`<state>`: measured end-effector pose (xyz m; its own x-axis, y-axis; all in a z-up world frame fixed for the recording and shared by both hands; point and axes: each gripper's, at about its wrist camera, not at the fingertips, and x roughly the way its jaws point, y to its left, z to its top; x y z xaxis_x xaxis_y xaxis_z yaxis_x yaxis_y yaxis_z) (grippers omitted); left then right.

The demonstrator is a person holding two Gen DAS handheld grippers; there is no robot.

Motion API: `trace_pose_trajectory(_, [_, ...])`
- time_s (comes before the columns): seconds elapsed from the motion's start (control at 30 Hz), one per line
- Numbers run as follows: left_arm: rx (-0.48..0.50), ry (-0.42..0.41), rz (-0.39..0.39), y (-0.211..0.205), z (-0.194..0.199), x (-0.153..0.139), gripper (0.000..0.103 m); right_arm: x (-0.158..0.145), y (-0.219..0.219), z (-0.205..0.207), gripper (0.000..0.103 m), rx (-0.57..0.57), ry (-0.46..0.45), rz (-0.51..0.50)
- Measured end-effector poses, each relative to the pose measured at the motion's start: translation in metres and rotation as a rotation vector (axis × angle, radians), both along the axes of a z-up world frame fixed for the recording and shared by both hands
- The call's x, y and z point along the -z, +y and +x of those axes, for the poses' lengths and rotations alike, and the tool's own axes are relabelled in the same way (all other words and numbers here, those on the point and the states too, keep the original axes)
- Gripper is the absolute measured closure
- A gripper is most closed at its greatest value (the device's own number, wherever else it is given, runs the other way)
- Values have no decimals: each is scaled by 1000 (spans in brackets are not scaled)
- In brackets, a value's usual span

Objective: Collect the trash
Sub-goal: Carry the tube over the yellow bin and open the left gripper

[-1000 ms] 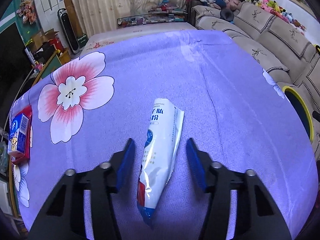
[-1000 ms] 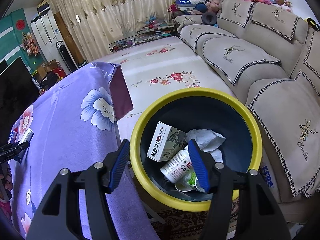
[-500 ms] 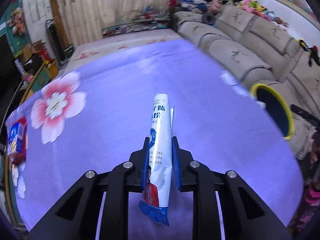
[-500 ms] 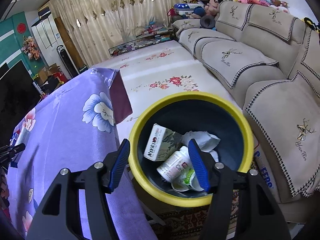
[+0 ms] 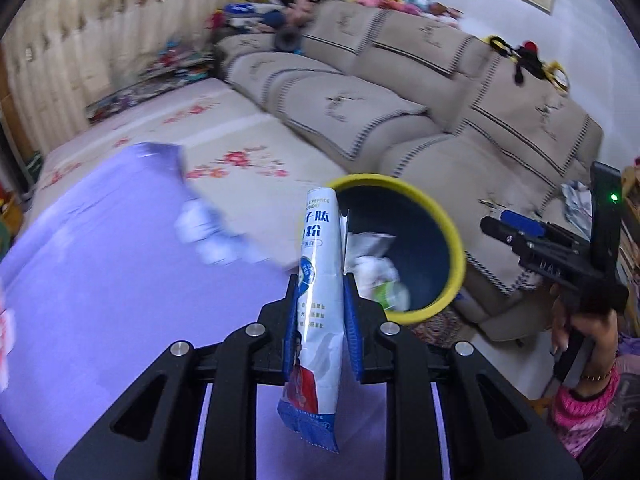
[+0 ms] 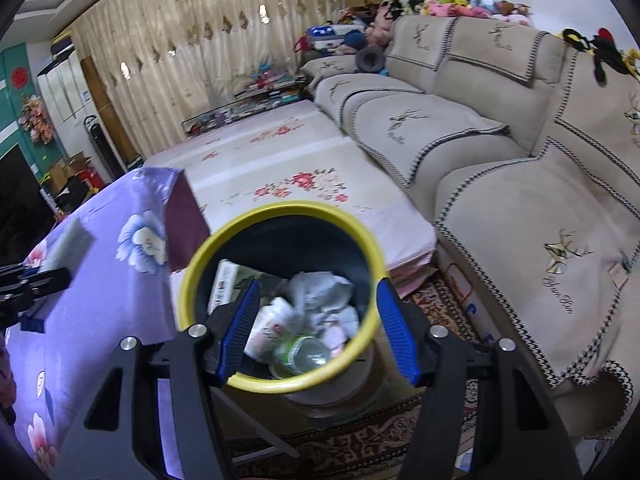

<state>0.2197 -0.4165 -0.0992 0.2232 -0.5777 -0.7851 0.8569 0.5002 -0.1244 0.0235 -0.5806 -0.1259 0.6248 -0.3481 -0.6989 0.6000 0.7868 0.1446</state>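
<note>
blue pads of the left gripper (image 5: 322, 324) clamp a white-and-blue powder sachet (image 5: 318, 312), held upright above the purple floral tablecloth (image 5: 120, 280), near the yellow-rimmed bin (image 5: 456, 248). right gripper (image 6: 318, 332) hangs over that bin, jaws apart and empty, crumpled trash (image 6: 316, 300) below.

Left gripper (image 5: 322, 326) clamps white-blue packet (image 5: 318, 320); yellow-rimmed bin (image 5: 454, 240) beyond, apparently part-filled.
</note>
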Motion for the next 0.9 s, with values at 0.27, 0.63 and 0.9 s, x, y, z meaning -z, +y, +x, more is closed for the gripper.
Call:
trace_pose_trajectory(0.27, [79, 48, 48, -113, -15, 36, 80, 0, -27, -27, 45, 51, 2, -17])
trace_pose_trajectory(0.63, [6, 44, 25, -156, -7, 58, 27, 4, -36, -29, 45, 51, 3, -5])
trace_pose_trajectory(0.9, [-207, -96, -137, -24, -17, -11, 5, -3, 0, -20, 41, -25, -10, -23])
